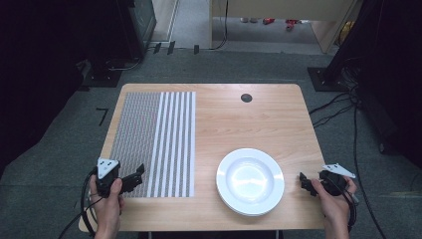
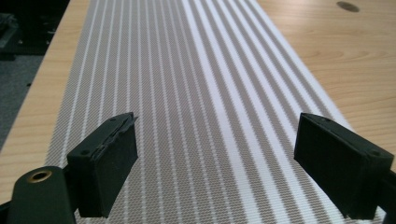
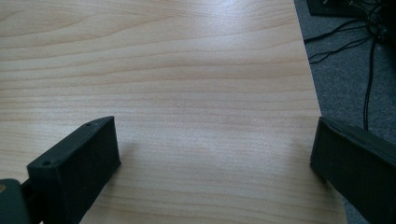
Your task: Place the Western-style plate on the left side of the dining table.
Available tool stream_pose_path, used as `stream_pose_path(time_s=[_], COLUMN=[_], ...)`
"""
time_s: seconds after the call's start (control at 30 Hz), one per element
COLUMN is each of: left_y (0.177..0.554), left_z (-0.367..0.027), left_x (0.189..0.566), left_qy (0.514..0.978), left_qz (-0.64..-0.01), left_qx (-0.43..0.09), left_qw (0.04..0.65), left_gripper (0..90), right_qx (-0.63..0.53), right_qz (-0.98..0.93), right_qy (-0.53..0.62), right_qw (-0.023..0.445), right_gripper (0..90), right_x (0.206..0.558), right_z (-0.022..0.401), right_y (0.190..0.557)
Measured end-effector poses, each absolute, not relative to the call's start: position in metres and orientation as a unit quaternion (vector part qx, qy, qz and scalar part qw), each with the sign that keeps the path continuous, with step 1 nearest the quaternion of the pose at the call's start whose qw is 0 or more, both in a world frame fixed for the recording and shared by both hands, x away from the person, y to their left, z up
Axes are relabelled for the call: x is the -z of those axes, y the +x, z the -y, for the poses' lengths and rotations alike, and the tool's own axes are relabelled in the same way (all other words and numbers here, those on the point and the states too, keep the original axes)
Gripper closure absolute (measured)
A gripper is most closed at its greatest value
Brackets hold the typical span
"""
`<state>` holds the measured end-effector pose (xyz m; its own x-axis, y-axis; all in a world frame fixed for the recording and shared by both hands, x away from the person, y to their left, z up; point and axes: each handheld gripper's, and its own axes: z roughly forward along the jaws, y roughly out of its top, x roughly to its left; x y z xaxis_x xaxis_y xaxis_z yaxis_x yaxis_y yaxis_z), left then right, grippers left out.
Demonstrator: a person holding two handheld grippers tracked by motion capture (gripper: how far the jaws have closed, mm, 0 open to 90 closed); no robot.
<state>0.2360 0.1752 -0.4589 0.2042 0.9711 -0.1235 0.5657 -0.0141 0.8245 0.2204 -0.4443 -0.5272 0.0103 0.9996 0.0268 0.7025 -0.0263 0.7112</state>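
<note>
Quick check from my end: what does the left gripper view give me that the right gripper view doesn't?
Left gripper view: the striped placemat spreads under the left gripper, and a dark round hole sits in the tabletop far off. Right gripper view: the right gripper hangs over bare wood beside the table's edge, with grey floor and black cables past it. Both: the wooden table, and jaws wide apart with nothing between them.

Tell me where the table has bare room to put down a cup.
The widest bare wood lies between the mat and the table's right edge, beyond the plate. A narrow strip runs between mat and plate. The near edge is crowded: left gripper, plate, right gripper.
</note>
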Motion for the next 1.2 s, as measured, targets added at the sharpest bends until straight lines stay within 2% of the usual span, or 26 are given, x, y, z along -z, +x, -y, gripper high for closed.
stream_pose_path(time_s=[0.53,1.2], left_y=[0.253,0.264], left_z=[-0.118,-0.076], left_x=[0.454,0.451], left_qy=[0.690,0.708], left_qz=[-0.542,-0.513], left_qx=[-0.230,-0.208], left_qw=[0.421,0.439], left_gripper=[12.4,12.5], right_qx=[-0.280,-0.285], right_qz=[-0.645,-0.657], right_qy=[0.659,0.648], right_qw=[0.265,0.260], right_gripper=[1.0,0.8], right_x=[0.527,0.527], right_z=[0.444,0.443], right_y=[0.220,0.220])
